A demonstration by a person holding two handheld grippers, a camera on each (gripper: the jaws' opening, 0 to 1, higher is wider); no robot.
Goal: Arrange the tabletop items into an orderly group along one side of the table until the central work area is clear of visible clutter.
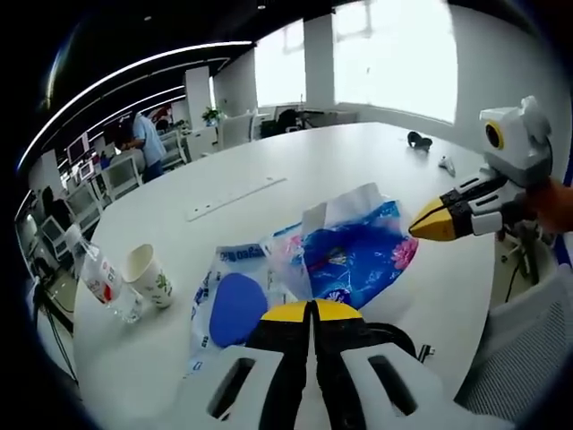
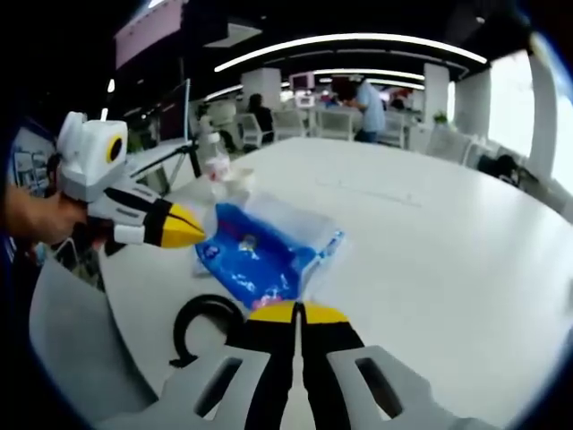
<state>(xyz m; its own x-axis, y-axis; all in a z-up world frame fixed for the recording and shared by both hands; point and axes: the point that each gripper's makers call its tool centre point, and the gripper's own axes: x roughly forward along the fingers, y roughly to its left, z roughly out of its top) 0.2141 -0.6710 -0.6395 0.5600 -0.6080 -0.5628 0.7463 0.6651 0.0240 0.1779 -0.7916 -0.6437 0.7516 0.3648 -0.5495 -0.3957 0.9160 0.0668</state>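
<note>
Yellow-tipped fingers of the left gripper (image 1: pixel 312 312) rise closest in the left gripper view, pressed together with nothing between them, just short of a blue plastic bag (image 1: pixel 356 258) lying crumpled on the white bench (image 1: pixel 295 166). Beside the bag lies a clear pouch with a blue oval (image 1: pixel 235 307). Farther left stand a paper cup (image 1: pixel 149 275) and a plastic bottle (image 1: pixel 100 278), close together near the bench edge. A long white strip (image 1: pixel 236 198) lies well beyond the bag. The right gripper (image 1: pixel 427 223), held by a hand, hovers to the right of the bag, its fingers together. In the right gripper view, a black ring-shaped object (image 2: pixel 208 325) lies near its closed tips.
</note>
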